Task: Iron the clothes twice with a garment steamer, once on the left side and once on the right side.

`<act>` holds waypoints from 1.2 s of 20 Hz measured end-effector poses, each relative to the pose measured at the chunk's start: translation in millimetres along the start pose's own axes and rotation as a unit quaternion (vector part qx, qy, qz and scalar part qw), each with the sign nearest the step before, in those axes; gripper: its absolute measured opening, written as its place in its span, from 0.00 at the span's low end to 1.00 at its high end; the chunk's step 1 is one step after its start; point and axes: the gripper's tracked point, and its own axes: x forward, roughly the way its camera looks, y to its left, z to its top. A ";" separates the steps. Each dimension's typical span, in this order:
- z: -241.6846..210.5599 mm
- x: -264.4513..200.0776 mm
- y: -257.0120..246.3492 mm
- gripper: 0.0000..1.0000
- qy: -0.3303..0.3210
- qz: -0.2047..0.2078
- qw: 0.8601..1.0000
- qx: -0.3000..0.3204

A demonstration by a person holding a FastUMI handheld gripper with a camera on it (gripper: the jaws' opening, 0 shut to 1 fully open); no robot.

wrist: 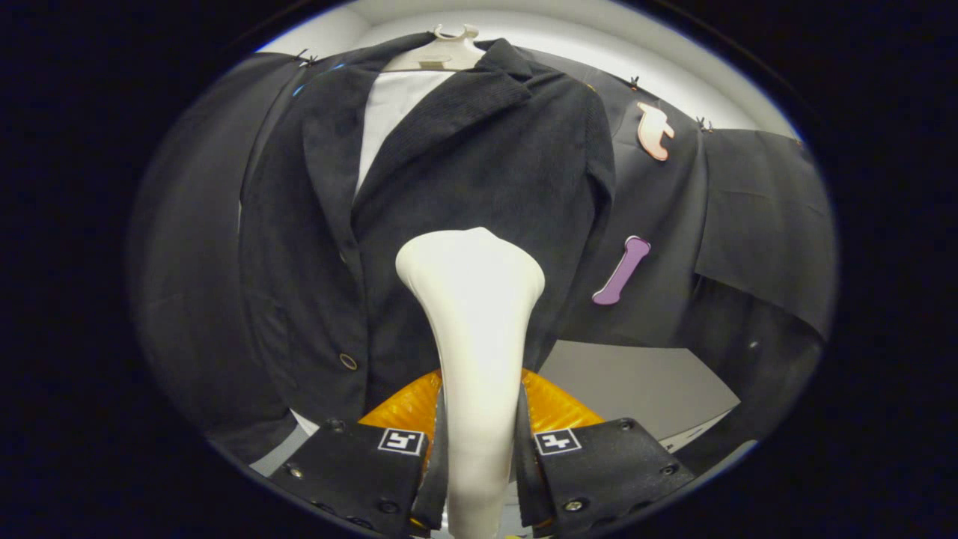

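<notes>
Right now my gripper [479,449] is clamped on the white garment steamer [473,314], both fingers squeezing its neck. Its head sits against the dark jacket [464,165] just right of the button line, below the hanger [441,52]. I'd judge a slow, straight pass with the head flat works best.

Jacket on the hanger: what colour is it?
Black, in the gripper view; the jacket hangs beyond the steamer.
</notes>
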 end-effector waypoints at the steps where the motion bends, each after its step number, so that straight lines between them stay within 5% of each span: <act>1: -5.8 1.4 0.3 0.40 0.003 -0.003 1.000 -0.006; 24: -128.1 27.0 19.1 0.40 0.081 -0.015 0.994 -0.073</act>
